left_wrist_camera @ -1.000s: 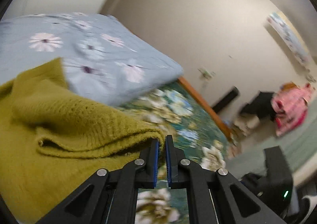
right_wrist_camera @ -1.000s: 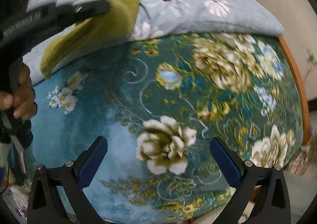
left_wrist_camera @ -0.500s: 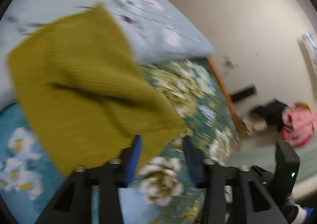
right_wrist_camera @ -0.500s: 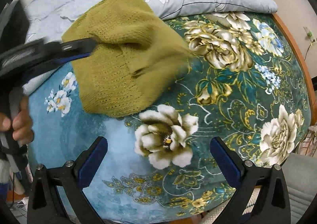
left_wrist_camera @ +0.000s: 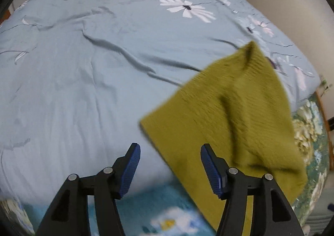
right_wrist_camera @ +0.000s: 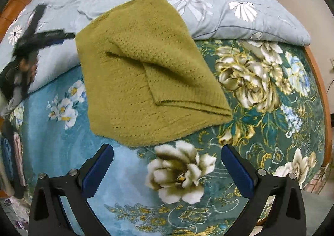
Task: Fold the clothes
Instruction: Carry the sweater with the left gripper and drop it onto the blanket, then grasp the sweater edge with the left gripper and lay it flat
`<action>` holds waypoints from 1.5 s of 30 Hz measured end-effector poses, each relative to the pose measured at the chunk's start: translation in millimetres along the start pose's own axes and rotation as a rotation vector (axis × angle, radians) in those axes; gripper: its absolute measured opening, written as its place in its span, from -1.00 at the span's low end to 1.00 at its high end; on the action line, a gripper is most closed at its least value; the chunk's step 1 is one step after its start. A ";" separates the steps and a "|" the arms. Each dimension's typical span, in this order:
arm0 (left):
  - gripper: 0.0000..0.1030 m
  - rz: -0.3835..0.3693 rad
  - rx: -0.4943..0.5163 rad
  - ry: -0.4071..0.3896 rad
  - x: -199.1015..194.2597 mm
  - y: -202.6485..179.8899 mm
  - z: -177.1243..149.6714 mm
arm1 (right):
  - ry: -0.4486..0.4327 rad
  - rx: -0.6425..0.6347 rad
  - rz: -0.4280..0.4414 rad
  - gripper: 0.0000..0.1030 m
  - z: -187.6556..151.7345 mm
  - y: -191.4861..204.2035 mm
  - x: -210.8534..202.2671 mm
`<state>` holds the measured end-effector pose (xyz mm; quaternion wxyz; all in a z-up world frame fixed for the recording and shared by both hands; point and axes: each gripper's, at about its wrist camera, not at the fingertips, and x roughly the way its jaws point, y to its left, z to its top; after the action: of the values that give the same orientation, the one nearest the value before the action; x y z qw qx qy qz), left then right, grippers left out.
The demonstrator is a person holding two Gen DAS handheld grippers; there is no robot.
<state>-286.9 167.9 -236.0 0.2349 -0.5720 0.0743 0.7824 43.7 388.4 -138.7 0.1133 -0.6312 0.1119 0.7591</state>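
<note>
Olive-green knit sweater (right_wrist_camera: 144, 73) lies folded on the bed, its upper part on the pale blue duvet (left_wrist_camera: 87, 64), lower part on the floral blanket (right_wrist_camera: 261, 94). Left claw (left_wrist_camera: 170, 168) and right claw (right_wrist_camera: 167, 170) both spread, empty.

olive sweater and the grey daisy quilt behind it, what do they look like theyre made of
Olive sweater: looks like soft knit yarn, matte and slightly fuzzy, with rows of small eyelet holes and ribbed hems. Grey daisy quilt: probably smooth printed woven fabric over padding, judging by its puffy edge and soft creases.
</note>
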 end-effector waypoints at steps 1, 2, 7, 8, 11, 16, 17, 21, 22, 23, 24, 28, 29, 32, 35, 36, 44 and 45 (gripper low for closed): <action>0.26 -0.004 -0.003 0.016 11.5 3.1 7.4 | 0.009 -0.004 0.001 1.00 -2.8 -0.1 2.0; 0.26 -0.007 -0.003 0.032 20.8 3.7 13.6 | 0.018 -0.009 0.003 1.00 -5.8 -0.4 3.9; 0.31 -0.033 0.030 0.104 54.8 9.4 26.3 | 0.053 -0.007 0.005 1.00 -18.3 -7.2 10.2; 0.31 -0.051 0.015 0.103 55.6 13.3 26.1 | 0.057 -0.001 0.007 1.00 -20.1 -9.5 10.5; -0.02 -0.106 -0.030 0.098 54.2 25.1 24.7 | 0.067 0.013 0.004 1.00 -23.4 -15.4 11.3; -0.65 -0.179 -0.005 0.058 31.6 19.0 9.7 | 0.075 0.046 0.025 1.00 -21.0 -17.9 15.2; -0.65 -0.195 -0.025 0.036 23.9 18.9 5.8 | 0.073 0.044 0.030 1.00 -19.1 -15.7 15.3; -0.66 -0.278 -0.197 -0.056 -18.4 34.8 -23.4 | 0.054 0.008 0.045 1.00 -11.5 -2.7 9.4; -0.66 -0.289 -0.237 -0.070 -28.6 40.2 -33.0 | 0.044 -0.008 0.045 1.00 -9.7 1.1 5.8; -0.67 -0.294 -0.270 -0.081 -38.9 45.1 -44.5 | 0.033 -0.023 0.044 1.00 -7.8 4.9 2.2; -0.67 -0.298 -0.305 -0.091 -52.2 50.6 -59.5 | 0.022 -0.037 0.045 1.00 -6.2 8.6 -1.6; -0.67 -0.275 -0.454 -0.107 -106.0 78.7 -138.8 | -0.010 -0.046 0.070 1.00 -5.8 17.0 -14.6; -0.67 -0.257 -0.492 -0.101 -115.7 85.3 -162.1 | -0.017 -0.044 0.079 1.00 -6.8 19.0 -17.5; -0.67 -0.187 -0.606 -0.045 -143.4 103.7 -238.4 | -0.031 -0.051 0.106 1.00 -12.2 26.2 -24.5; -0.67 -0.110 -0.701 0.039 -172.7 122.7 -326.7 | -0.031 -0.072 0.128 1.00 -19.6 35.7 -26.3; -0.67 -0.094 -0.747 0.071 -182.7 126.9 -357.9 | -0.029 -0.081 0.135 1.00 -22.6 39.3 -26.1; -0.65 0.018 -0.875 0.198 -203.9 133.7 -487.4 | -0.005 -0.178 0.206 1.00 -43.3 75.6 -20.1; -0.63 0.011 -0.883 0.190 -203.8 132.2 -487.7 | -0.012 -0.201 0.209 1.00 -42.3 82.0 -20.4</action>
<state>120.8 -193.6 -229.8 -0.0435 -0.6864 -0.2422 0.6843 61.1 296.7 -124.0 -0.0293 -0.6197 0.0995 0.7780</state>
